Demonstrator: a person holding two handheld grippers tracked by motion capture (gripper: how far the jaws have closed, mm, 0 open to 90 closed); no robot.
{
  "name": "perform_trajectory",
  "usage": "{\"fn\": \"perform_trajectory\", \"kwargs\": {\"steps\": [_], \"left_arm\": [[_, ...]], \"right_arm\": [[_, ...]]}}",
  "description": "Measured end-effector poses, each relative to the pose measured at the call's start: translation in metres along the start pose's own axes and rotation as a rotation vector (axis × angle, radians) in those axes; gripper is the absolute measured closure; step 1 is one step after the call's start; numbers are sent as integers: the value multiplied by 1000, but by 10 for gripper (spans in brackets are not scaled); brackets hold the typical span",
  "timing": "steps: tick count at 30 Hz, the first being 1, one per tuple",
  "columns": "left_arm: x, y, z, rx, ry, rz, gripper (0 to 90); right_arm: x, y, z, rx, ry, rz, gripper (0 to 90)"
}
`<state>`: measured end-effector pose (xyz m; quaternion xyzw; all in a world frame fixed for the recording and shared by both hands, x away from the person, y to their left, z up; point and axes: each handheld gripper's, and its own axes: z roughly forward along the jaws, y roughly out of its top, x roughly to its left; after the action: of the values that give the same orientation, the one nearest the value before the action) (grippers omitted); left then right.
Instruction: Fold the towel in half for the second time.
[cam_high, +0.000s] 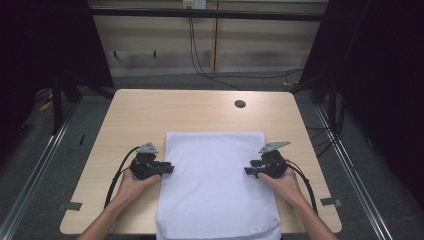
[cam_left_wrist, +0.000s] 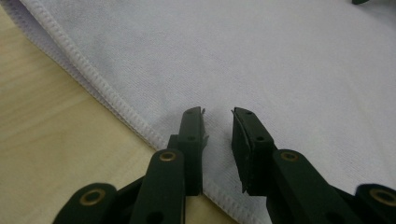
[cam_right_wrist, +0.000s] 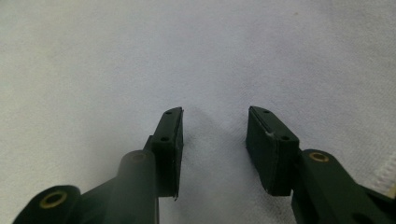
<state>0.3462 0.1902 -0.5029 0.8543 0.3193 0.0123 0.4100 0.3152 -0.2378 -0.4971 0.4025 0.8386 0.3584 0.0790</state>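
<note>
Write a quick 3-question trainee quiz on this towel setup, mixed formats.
1. True or false: the white towel hangs over the table edge nearest the person.
2. Multiple choice: where do the left tongs sit? A) at the towel's left edge B) by the dark round hole C) off the table
3. Short answer: in the right gripper view, is towel cloth pinched between the pads of the right tongs?

Key: 1 true. 2 A. 3 No; the jaws stand apart above the flat cloth.
</note>
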Motion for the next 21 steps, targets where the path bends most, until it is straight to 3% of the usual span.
{"fn": "perform_trajectory", "kwargs": {"steps": [6, 14, 16, 17, 19, 21], "left_arm": [[-24, -8, -5, 35, 0, 49, 741], [-52, -23, -16, 76, -59, 52, 740], [-63, -29, -20, 72, -32, 71, 740], [-69, -32, -23, 80, -42, 75, 729], [-74, -38, -28, 87, -78, 45, 684], [-75, -38, -32, 82, -77, 52, 668]], "right_arm": [[12, -18, -16, 16, 36, -21, 578], [32, -40, -36, 42, 27, -41, 583], [39, -44, -39, 43, 7, -68, 600], [43, -46, -41, 50, -5, -81, 599], [49, -50, -44, 61, 5, -105, 598], [51, -54, -47, 61, 43, -81, 595]]}}
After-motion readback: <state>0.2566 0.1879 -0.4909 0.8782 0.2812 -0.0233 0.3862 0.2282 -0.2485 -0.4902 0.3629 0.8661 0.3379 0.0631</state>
